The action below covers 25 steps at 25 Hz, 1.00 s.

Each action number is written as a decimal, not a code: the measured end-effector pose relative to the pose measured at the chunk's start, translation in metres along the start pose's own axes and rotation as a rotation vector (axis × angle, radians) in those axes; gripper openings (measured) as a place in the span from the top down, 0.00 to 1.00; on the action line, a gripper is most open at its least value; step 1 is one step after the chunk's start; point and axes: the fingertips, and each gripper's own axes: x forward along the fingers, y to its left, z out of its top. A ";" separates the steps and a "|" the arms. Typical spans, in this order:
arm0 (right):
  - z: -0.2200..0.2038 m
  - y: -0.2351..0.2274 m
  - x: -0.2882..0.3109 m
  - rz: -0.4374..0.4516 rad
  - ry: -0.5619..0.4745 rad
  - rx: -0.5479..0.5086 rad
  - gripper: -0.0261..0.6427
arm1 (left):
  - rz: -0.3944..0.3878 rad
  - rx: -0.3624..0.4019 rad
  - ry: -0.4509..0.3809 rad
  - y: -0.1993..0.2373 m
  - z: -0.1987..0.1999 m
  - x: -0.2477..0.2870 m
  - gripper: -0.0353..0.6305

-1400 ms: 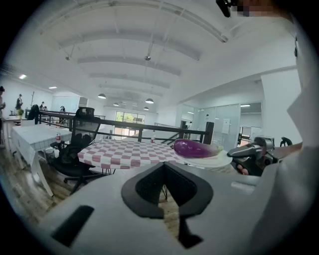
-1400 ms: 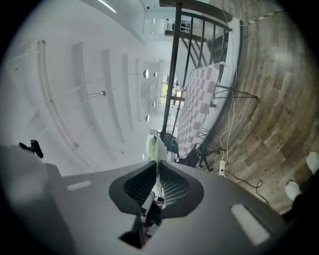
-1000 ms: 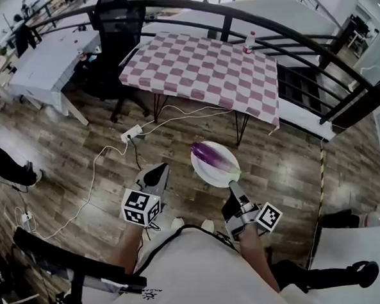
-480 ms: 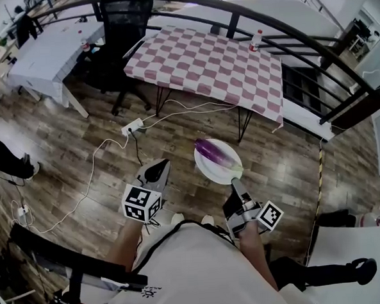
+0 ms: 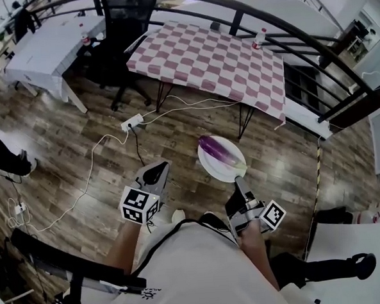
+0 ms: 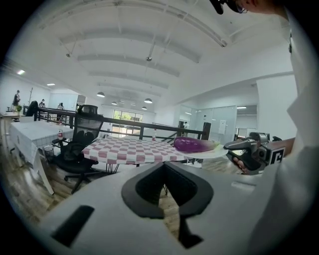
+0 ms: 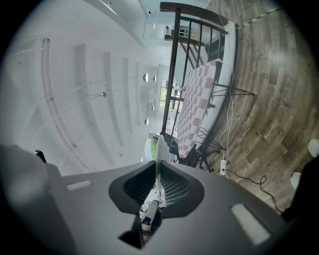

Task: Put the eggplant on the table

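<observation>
Lying lengthwise on a round white plate (image 5: 235, 169), the eggplant (image 5: 213, 149) is one long, rounded fruit with a glossy deep-purple skin that fades to a pale greenish end on the side nearer the right gripper (image 5: 241, 184). Plate: smooth and shallow, thin at the rim, carried roughly level in the air above the floor (image 5: 73, 139), on the near side of the table (image 5: 210, 57) and not over it. Right gripper: dark body with a marker cube, jaws drawn narrow and clamped on the plate's near rim; in the right gripper view the rim shows edge-on as a thin white blade between the two pads. Left gripper (image 5: 156, 173): grey shell, black-and-white marker cube, jaws brought together at the tips with nothing between them, held beside the plate and apart from it. Table: rectangular top under a cloth of pink and white checks, thin dark metal legs, with a small bottle (image 5: 258, 40) upright at its far edge. Floor: brown wood-grain planks, somewhat shiny. White cable (image 5: 89, 180): loose curves across the planks, running to a white power strip (image 5: 131, 125). Black office chair (image 5: 121, 30): mesh back, wheeled base, beside the table. Dark metal railing (image 5: 285, 30): curved bars behind the table.
</observation>
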 end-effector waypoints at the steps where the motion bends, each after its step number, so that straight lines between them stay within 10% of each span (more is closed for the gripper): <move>1: -0.001 0.001 0.001 0.000 0.001 -0.005 0.91 | 0.002 0.000 0.002 0.002 -0.001 -0.002 0.94; 25: 0.013 -0.006 0.052 0.011 0.032 0.013 0.90 | 0.066 -0.012 0.019 0.039 -0.005 0.021 0.94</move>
